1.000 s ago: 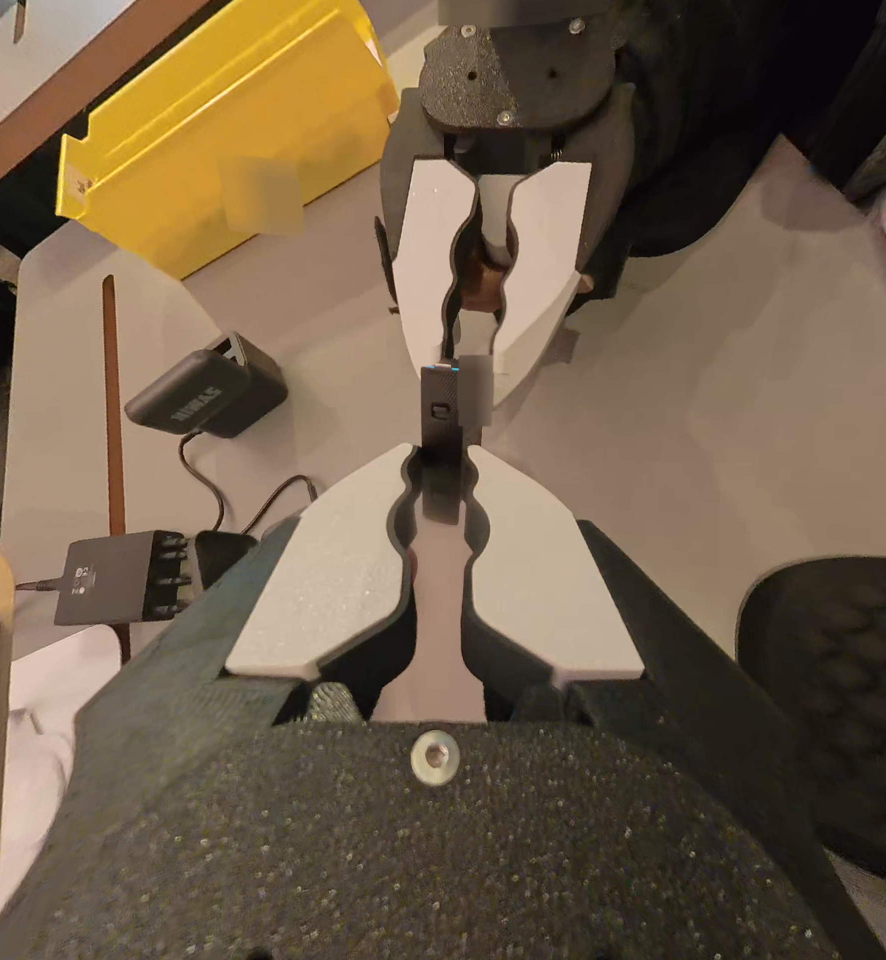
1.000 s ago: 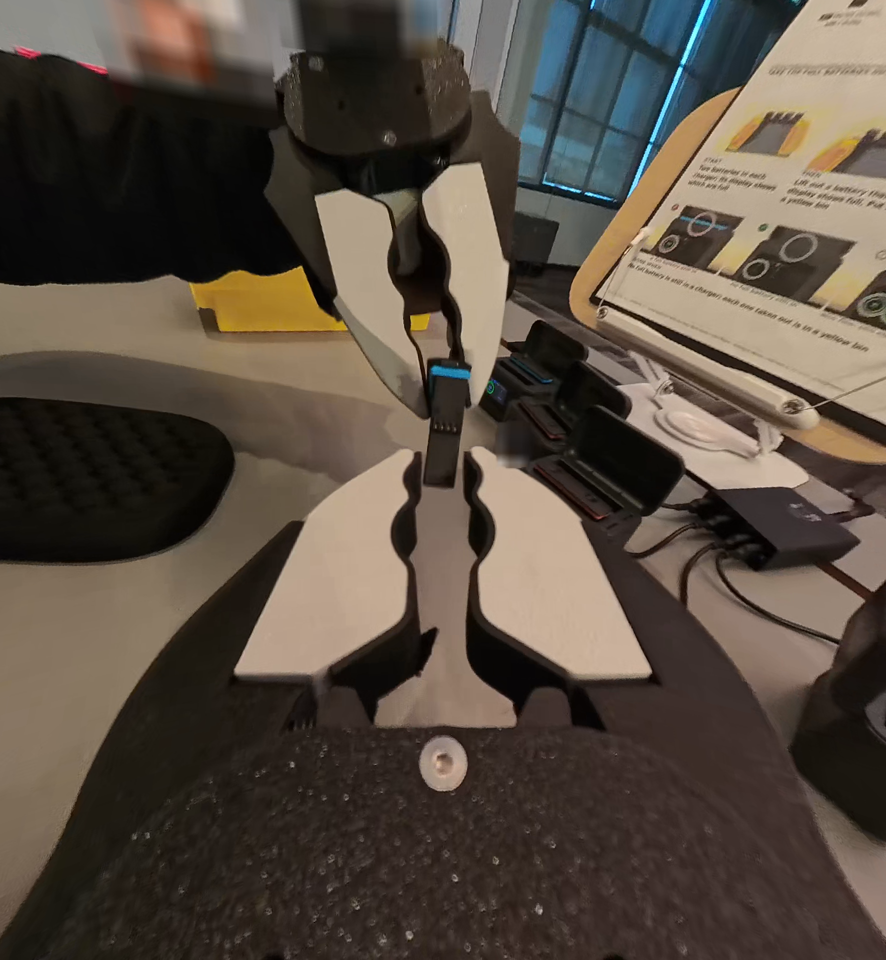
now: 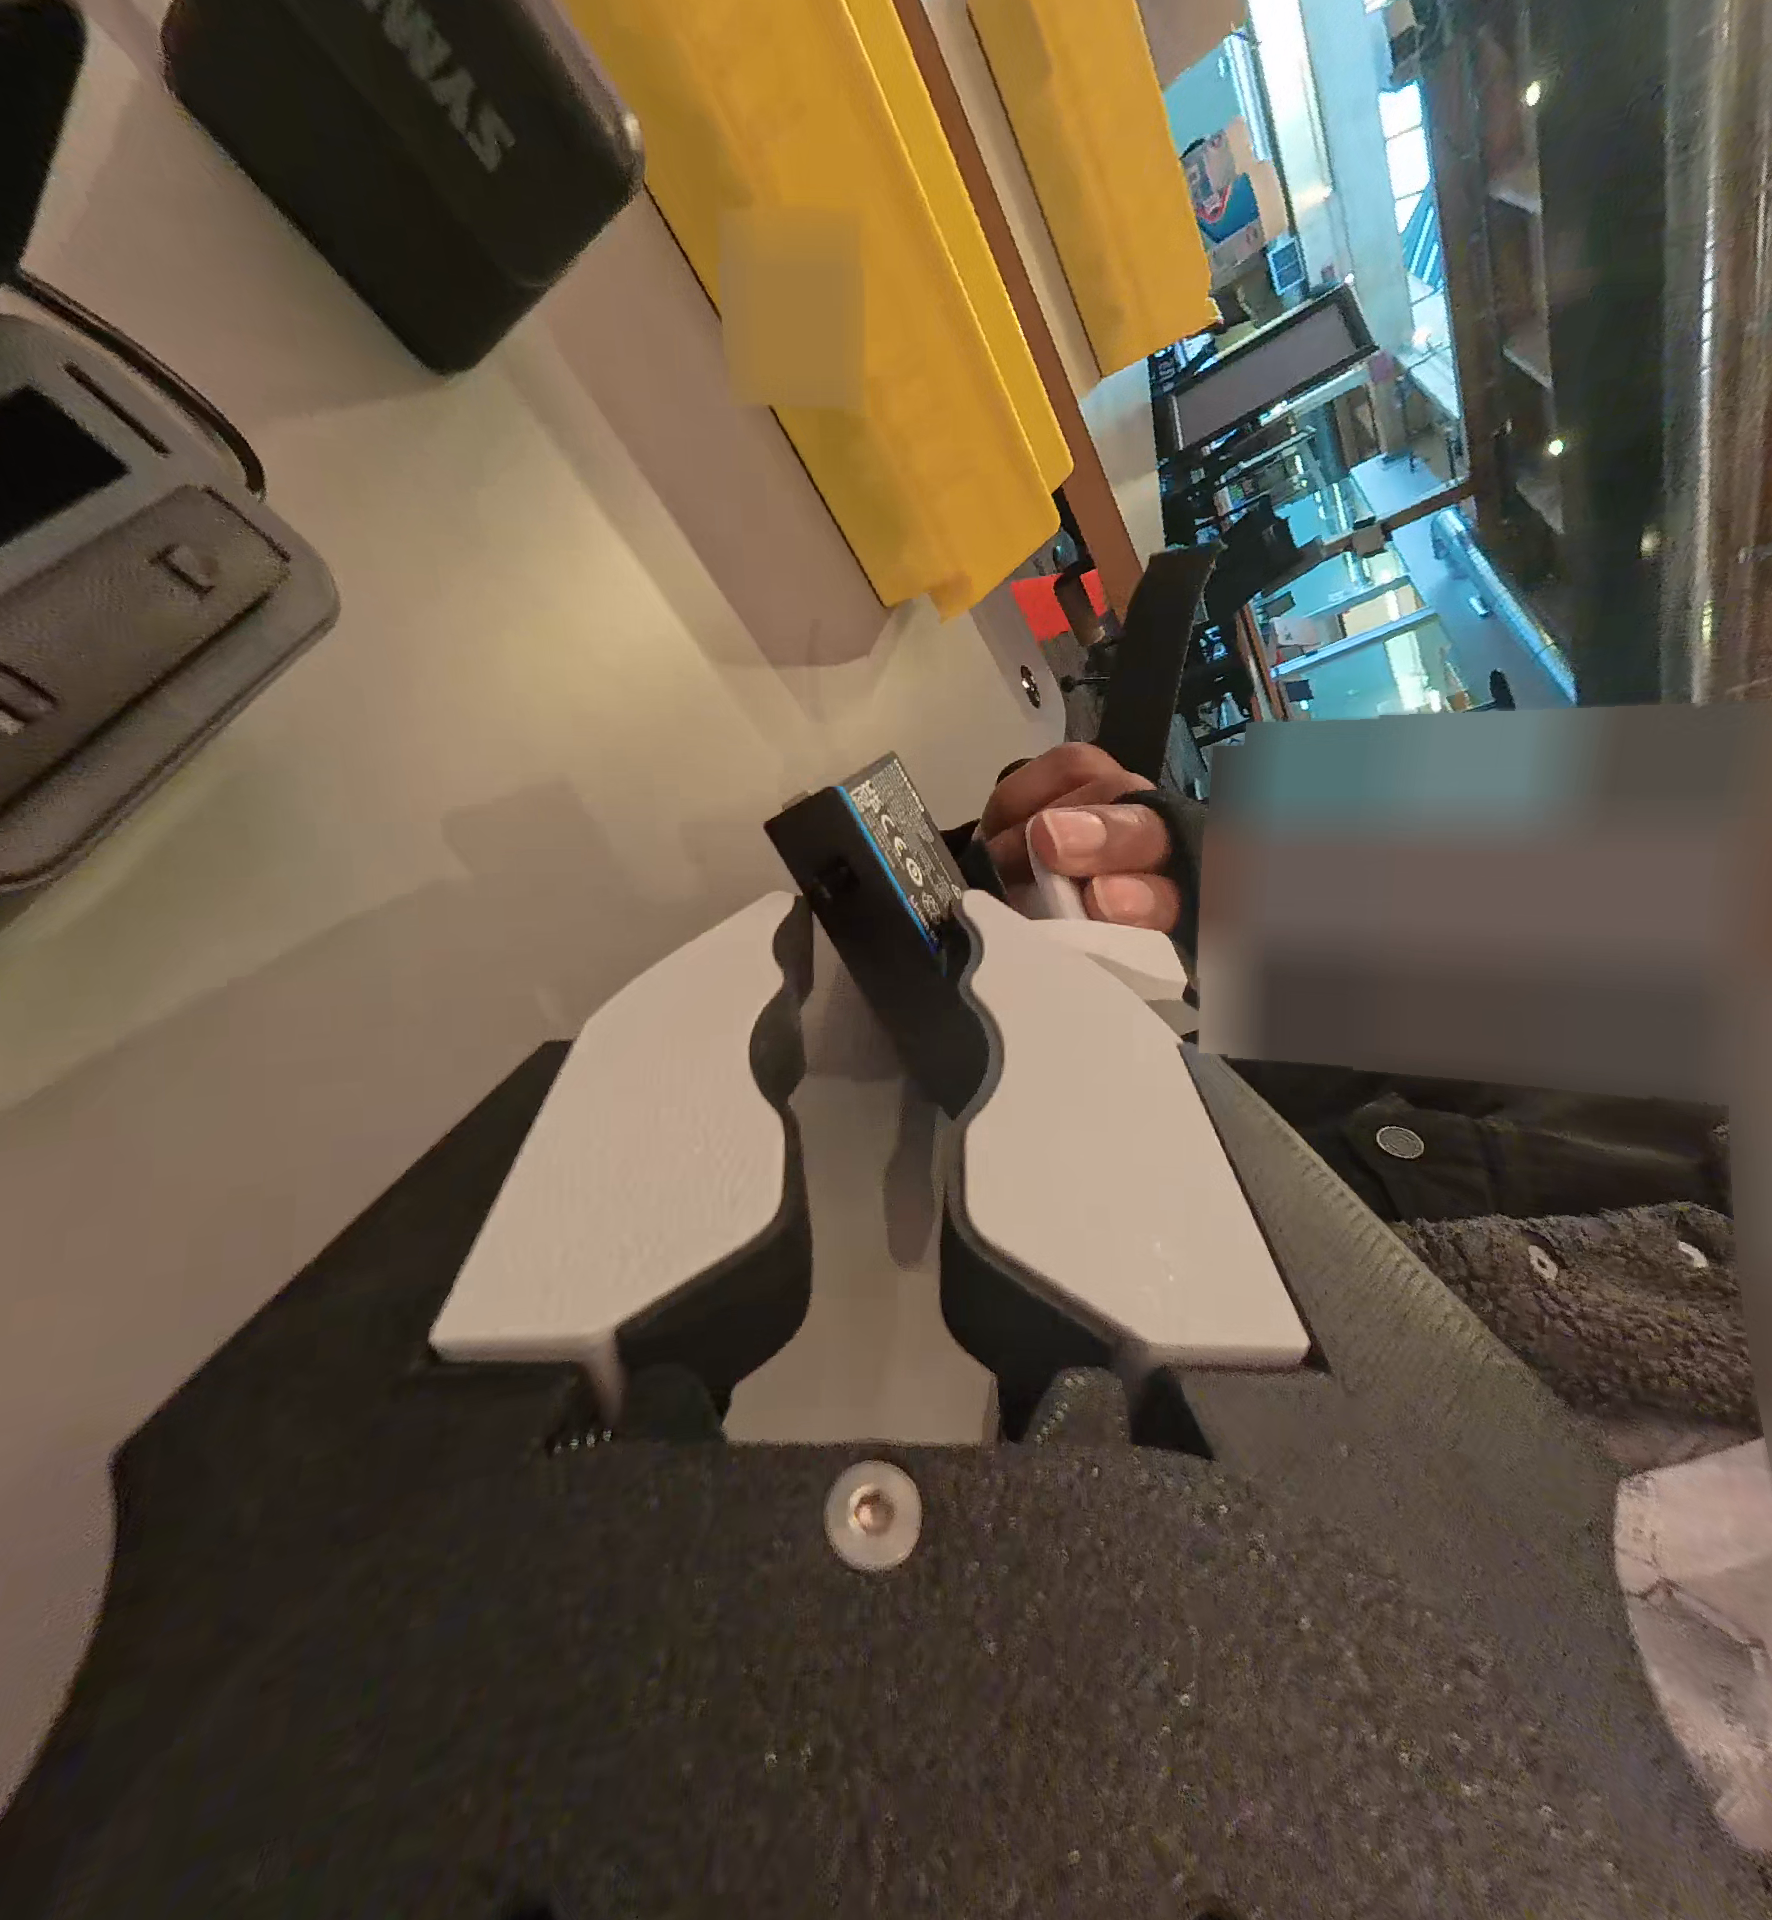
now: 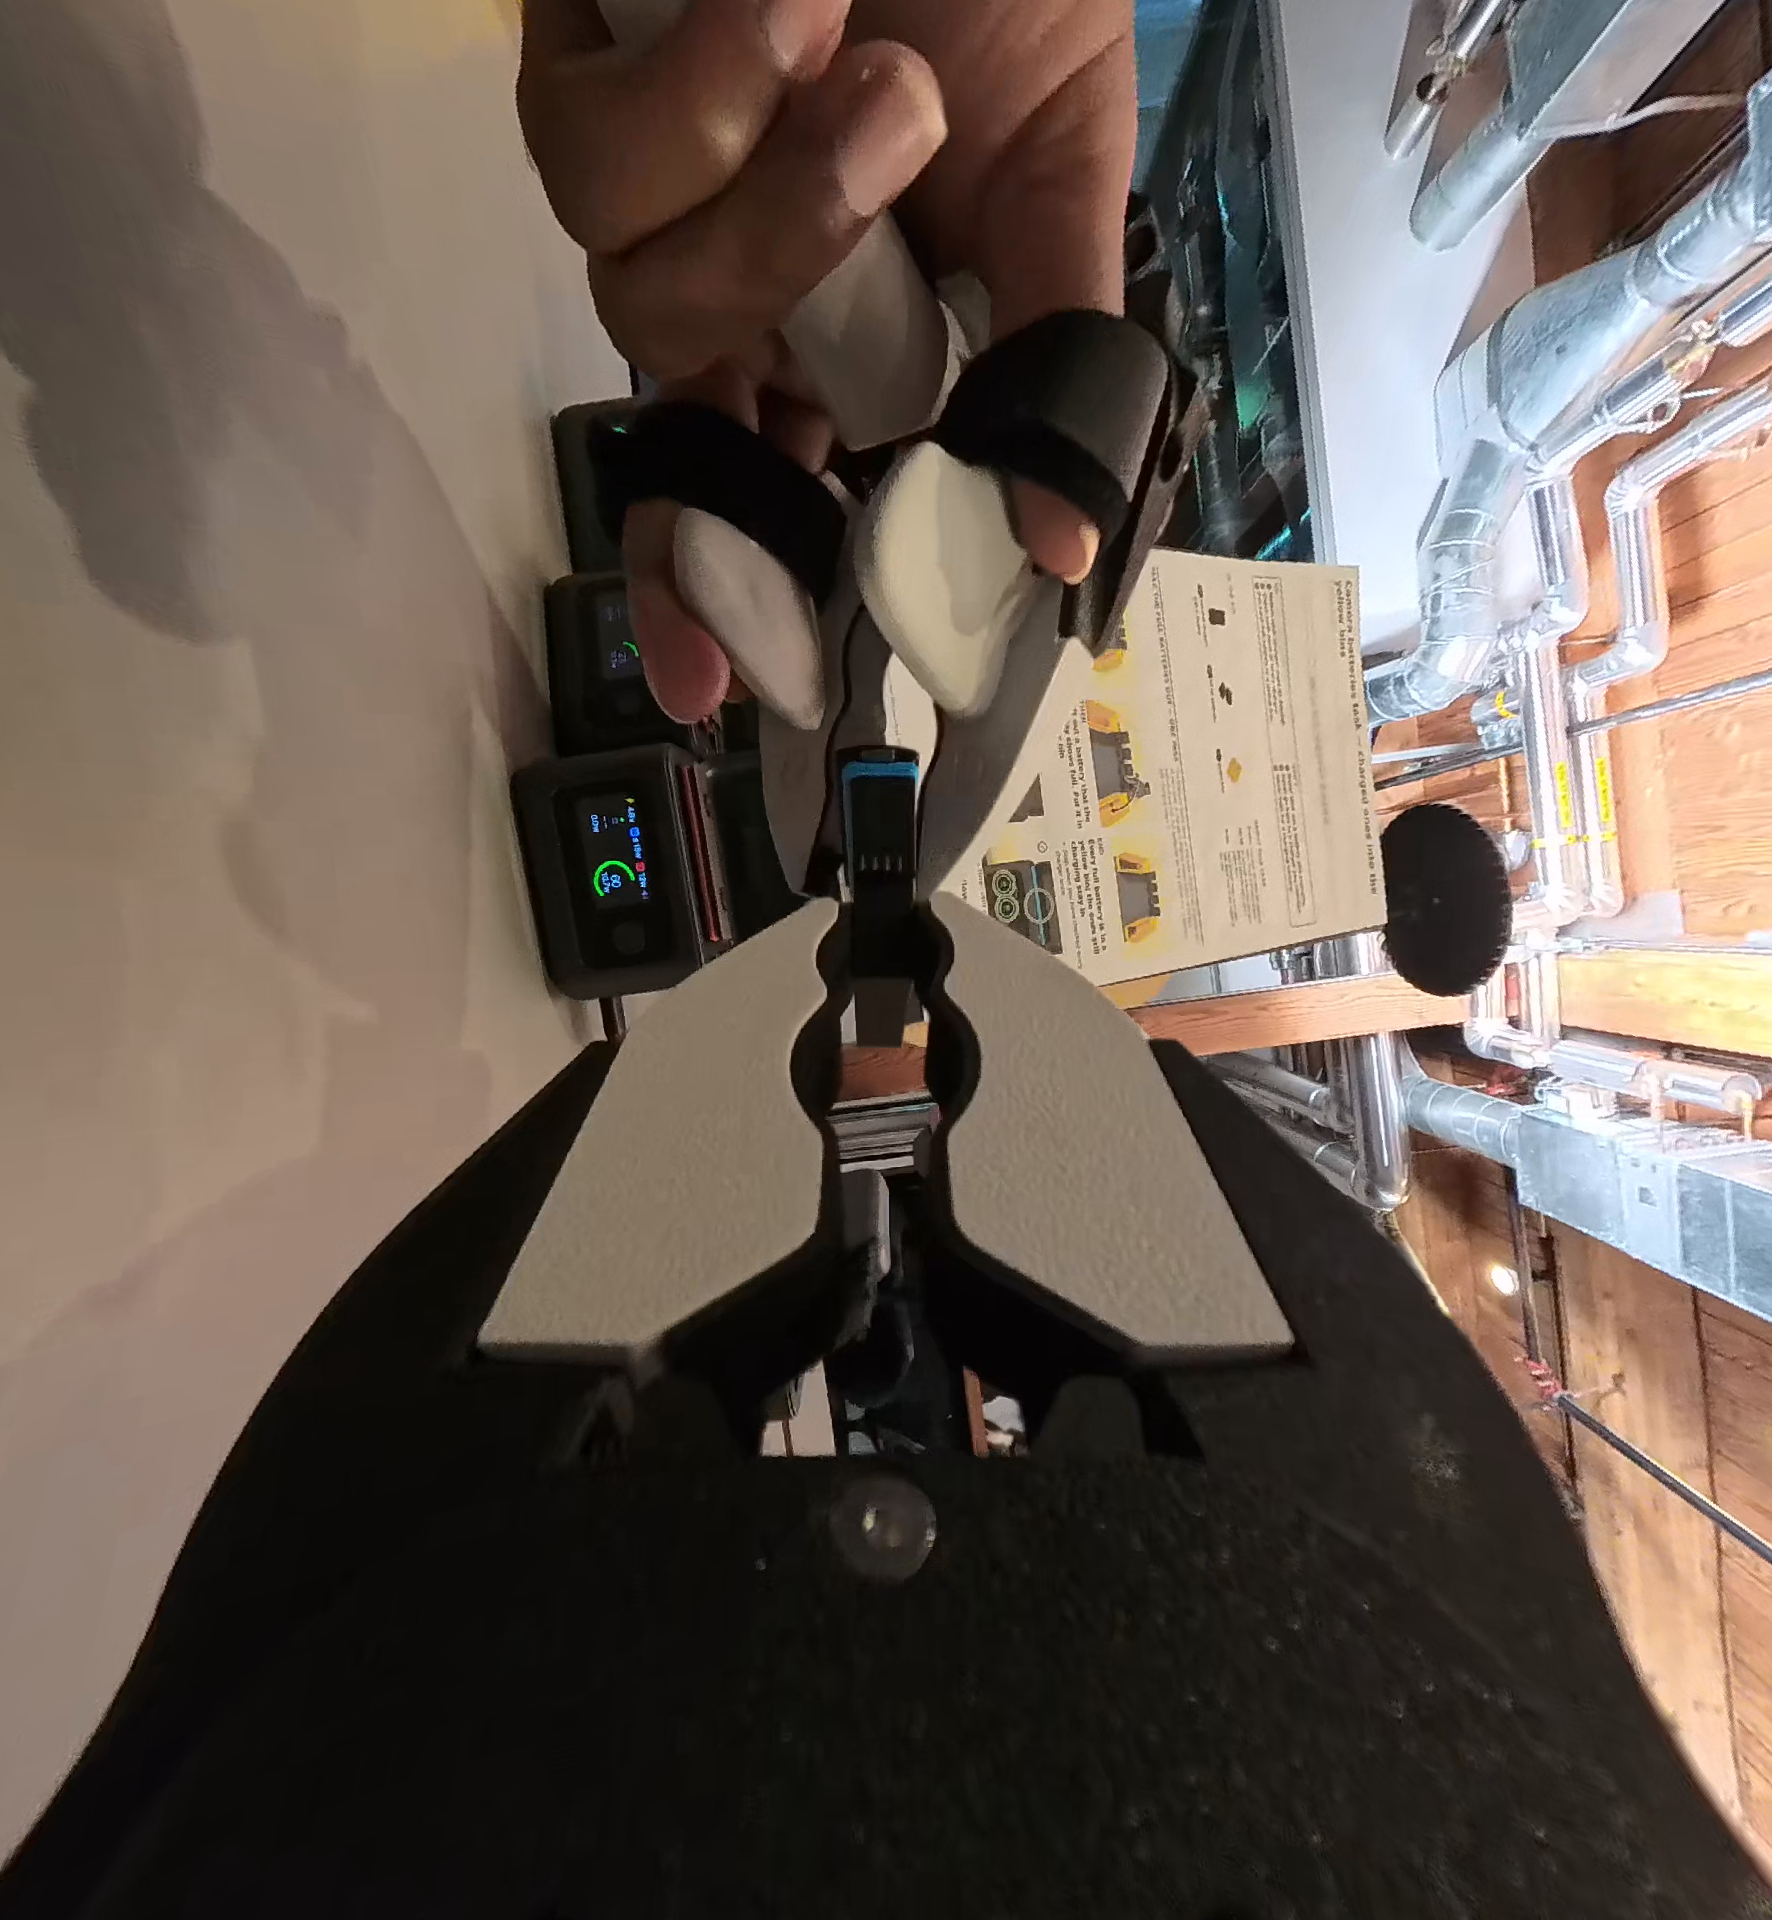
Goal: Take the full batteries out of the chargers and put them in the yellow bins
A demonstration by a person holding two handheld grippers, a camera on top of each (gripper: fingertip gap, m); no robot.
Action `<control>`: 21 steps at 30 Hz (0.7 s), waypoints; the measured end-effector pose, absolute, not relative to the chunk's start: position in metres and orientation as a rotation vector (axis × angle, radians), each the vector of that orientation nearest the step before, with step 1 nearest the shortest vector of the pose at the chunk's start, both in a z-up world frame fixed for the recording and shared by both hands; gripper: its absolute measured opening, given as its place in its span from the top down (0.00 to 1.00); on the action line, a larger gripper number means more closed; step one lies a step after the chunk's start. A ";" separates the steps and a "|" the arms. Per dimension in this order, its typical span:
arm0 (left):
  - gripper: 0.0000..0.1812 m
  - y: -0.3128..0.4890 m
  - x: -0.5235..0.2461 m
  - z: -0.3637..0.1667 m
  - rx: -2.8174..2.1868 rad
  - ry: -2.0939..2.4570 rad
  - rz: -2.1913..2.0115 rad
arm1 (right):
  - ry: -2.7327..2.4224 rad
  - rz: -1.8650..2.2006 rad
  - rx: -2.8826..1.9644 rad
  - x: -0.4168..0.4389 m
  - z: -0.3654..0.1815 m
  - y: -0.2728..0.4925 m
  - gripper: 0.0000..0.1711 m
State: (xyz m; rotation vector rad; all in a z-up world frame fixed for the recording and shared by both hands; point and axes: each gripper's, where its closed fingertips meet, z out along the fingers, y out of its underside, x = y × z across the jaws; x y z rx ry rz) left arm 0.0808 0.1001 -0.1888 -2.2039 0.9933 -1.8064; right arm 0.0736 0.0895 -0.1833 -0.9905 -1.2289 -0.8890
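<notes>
Both tongs, left (image 3: 882, 935) & right (image 4: 884, 914), clamp one battery (image 3: 887, 883).

There is one battery (image 4: 877, 831), black with a blue band. Two pairs of tongs show at it in the right wrist view: the right tongs (image 4: 882, 920) at its near end and the left tongs (image 4: 882, 769) at its far end. Left of the battery, three dark chargers (image 4: 612, 873) stand in a row on the bench (image 4: 238, 935). Right of it is one printed sheet (image 4: 1225, 748), and beyond it one hand (image 4: 809, 208). In the left wrist view, two yellow bins (image 3: 861, 260) lie beyond the battery, with two black boxes (image 3: 414, 156) and one open grey case (image 3: 82, 603) to its left.
</notes>
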 end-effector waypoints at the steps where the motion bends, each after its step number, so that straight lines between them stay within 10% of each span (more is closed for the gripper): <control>1: 0.87 0.100 0.081 -0.189 -2.207 0.992 -1.811 | -1.232 -0.889 -0.988 0.073 -0.184 0.089 0.94; 9: 0.91 0.108 0.074 -0.164 -1.997 1.102 -1.735 | -1.123 -0.771 -1.032 0.072 -0.174 0.087 0.81; 21: 0.91 0.199 -0.002 -0.149 -1.487 1.723 -0.583 | -0.513 -0.190 -1.437 0.147 -0.150 0.112 0.86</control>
